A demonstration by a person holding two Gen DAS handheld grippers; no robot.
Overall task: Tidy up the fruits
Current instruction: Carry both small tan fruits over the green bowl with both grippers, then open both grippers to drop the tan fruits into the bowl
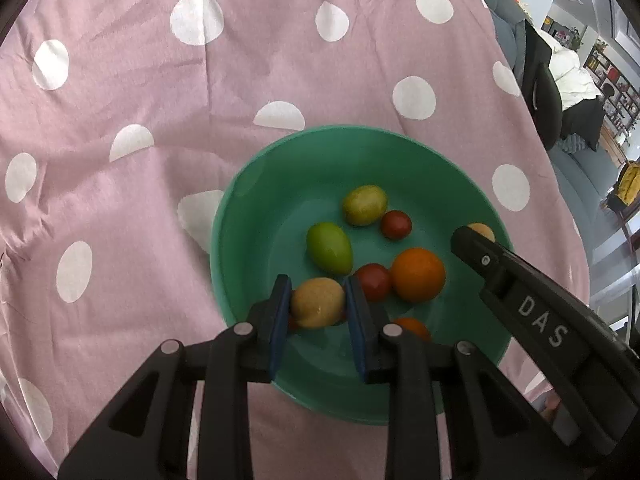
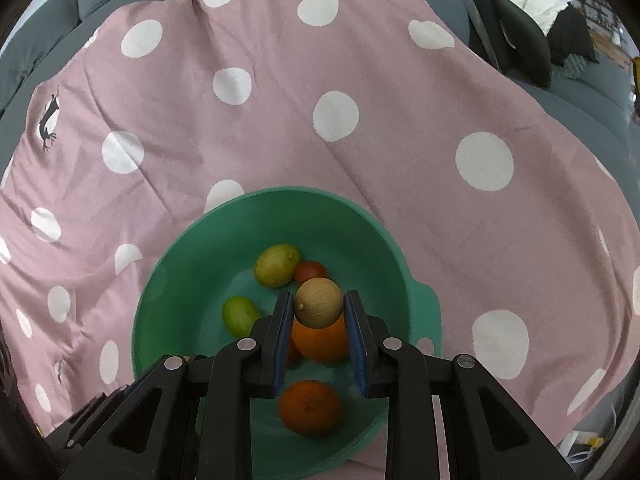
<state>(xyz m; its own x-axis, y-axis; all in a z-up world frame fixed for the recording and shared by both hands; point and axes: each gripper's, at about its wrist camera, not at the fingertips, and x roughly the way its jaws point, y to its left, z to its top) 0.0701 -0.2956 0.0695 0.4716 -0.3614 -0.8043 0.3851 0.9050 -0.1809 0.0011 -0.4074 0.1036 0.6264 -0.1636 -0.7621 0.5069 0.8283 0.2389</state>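
From the left wrist camera, the left hand-held gripper (image 1: 318,304) is closed on a yellowish fruit (image 1: 317,302), its blue pads pressing the fruit from both sides just above the near part of the green bowl (image 1: 256,184). The bowl rests on a pink cloth with white dots (image 1: 120,80). Loose in the bowl lie a green oval fruit (image 1: 329,247), a yellow-green one (image 1: 364,205), a small red fruit (image 1: 396,224), a darker red one (image 1: 374,281) touching a large orange (image 1: 417,275), and a second orange (image 1: 412,327) partly hidden by the fingers. The right hand-held gripper (image 1: 470,238) reaches in from the right, a pale fruit just showing at its tip.

From the right wrist camera, the right hand-held gripper (image 2: 318,308) is shut on a round tan fruit (image 2: 319,302), held over the bowl (image 2: 400,248) above the large orange (image 2: 320,340). The second orange (image 2: 310,406) lies nearer the camera, the green fruit (image 2: 239,314) to the left, the yellow-green one (image 2: 277,265) and a red fruit (image 2: 311,272) beyond.

Both grippers appear to be in the placing step, each carrying a fruit over the bowl. The next move likely calls for lowering each piece toward a bare patch of the bowl floor, then easing the pads apart so it does not strike or roll onto its neighbours.
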